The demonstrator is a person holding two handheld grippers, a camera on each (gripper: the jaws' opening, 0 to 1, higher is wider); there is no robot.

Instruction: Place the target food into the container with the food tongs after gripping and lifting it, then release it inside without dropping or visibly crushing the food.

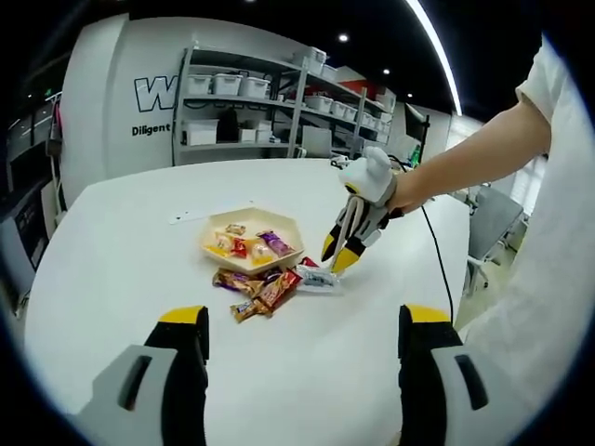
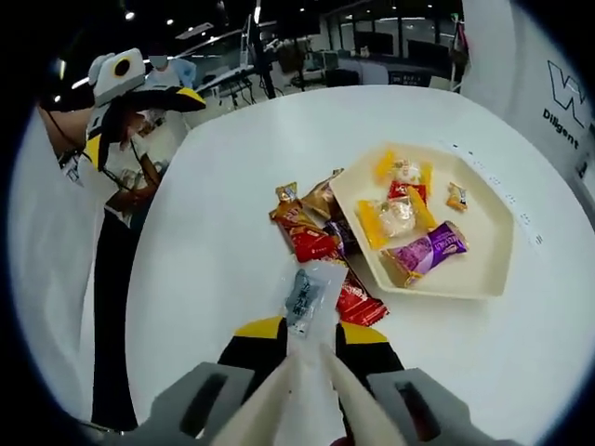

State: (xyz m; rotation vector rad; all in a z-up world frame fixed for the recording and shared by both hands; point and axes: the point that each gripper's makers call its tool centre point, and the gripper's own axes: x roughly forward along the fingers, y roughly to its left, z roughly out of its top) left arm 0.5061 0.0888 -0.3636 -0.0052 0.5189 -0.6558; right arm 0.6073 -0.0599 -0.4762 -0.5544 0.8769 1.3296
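Two in play: left hand-held gripper [image 1: 305, 321] spread wide over the white round surface [image 1: 112, 269], nothing between its yellow-tipped jaws; right hand-held gripper [image 2: 311, 333] squeezed narrow around one pair of cream plastic food tongs [image 2: 279, 395]. Seen from the left gripper view, right hand-held gripper [image 1: 337, 253] angled down at the surface, gripped by a person's bare hand.

One cream hexagonal tray [image 2: 483, 279], carrying what looks like four wrapped sweets [image 2: 395, 218]: two with yellow twisted ends, one small orange, one purple. Just beside the tray, about five loose wrapped snacks [image 2: 307, 237] in red, brown and gold, heaped and overlapping, exact count hard to make out.

One clear plastic packet [image 2: 307, 293], flat, crinkly, see-through with a dark piece inside. Lying on the surface outside the tray, at the edge of the loose heap, right at the tips of the tongs. Pinched or only touched, cannot tell.
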